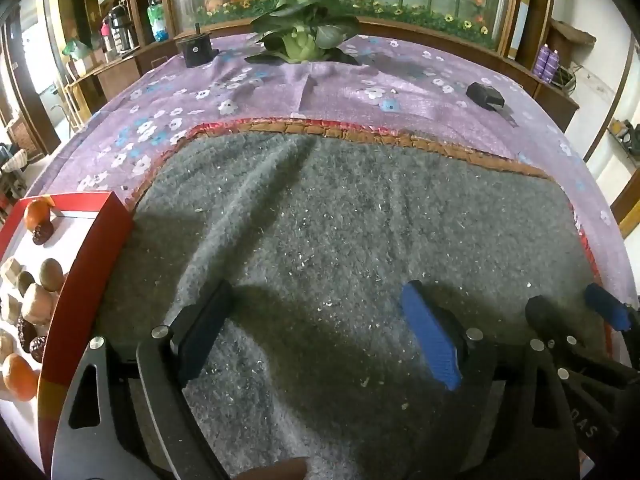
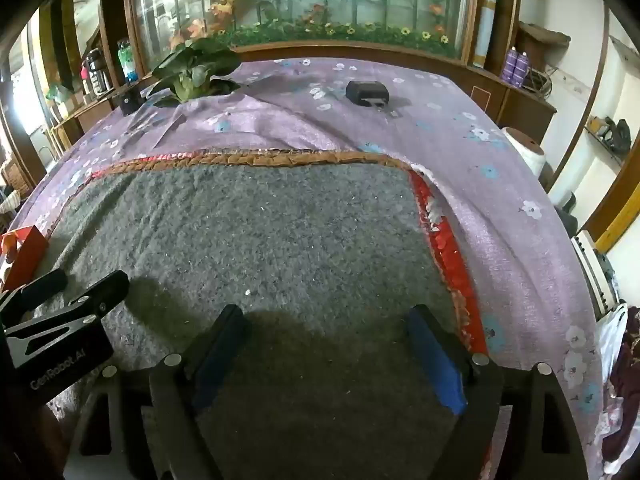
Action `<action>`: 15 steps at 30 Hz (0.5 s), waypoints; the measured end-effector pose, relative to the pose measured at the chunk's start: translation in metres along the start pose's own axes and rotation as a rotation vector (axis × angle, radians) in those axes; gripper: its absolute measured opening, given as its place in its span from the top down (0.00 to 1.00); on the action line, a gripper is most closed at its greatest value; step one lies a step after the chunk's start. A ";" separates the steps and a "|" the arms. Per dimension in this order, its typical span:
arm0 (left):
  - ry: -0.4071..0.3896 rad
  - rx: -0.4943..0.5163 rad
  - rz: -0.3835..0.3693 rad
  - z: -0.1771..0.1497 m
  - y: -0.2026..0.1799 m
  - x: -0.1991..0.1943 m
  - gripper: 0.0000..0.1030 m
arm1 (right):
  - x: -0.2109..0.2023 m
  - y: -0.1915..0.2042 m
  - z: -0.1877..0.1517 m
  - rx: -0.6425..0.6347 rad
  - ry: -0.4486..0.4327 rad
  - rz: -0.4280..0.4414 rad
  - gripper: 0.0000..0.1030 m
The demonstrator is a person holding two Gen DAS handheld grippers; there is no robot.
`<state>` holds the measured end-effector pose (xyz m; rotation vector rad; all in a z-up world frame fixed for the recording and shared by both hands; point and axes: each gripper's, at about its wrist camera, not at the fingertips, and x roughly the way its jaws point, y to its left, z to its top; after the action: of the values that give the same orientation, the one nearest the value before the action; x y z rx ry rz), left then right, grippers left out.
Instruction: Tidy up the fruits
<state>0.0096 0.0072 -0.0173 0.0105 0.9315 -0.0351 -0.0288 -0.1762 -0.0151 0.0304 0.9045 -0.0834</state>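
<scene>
A red box (image 1: 90, 264) with a white inside stands at the left edge of the left wrist view. It holds several fruits: an orange (image 1: 37, 213), dark berries (image 1: 42, 233), brown fruits (image 1: 51, 274) and another orange (image 1: 18, 376). My left gripper (image 1: 316, 320) hangs open over the grey mat (image 1: 340, 224), nothing between its fingers. My right gripper (image 2: 328, 334) is open too, over bare grey mat (image 2: 260, 232), empty. Each gripper shows in the other's view: the right one (image 1: 572, 308) at the right edge, the left one (image 2: 76, 284) at the left edge. A corner of the red box (image 2: 26, 254) peeks in at far left.
The mat has a red and orange trim (image 1: 360, 130) and lies on a purple flowered cloth (image 1: 400, 76). At the back stand a leafy plant (image 1: 304, 36), a black pot (image 1: 196, 50) and a small black device (image 1: 486, 95). Wooden shelves and a flowered glass panel rise behind the table.
</scene>
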 end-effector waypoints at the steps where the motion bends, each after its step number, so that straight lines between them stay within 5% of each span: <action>1: -0.001 0.005 0.006 0.001 -0.001 -0.001 0.14 | 0.000 0.000 0.000 0.000 0.000 0.000 0.18; 15: -0.007 0.002 0.002 0.000 -0.002 -0.001 0.14 | 0.000 0.000 0.000 0.010 0.007 0.013 0.18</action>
<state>0.0085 0.0049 -0.0165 0.0127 0.9240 -0.0342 -0.0285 -0.1767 -0.0153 0.0463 0.9110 -0.0756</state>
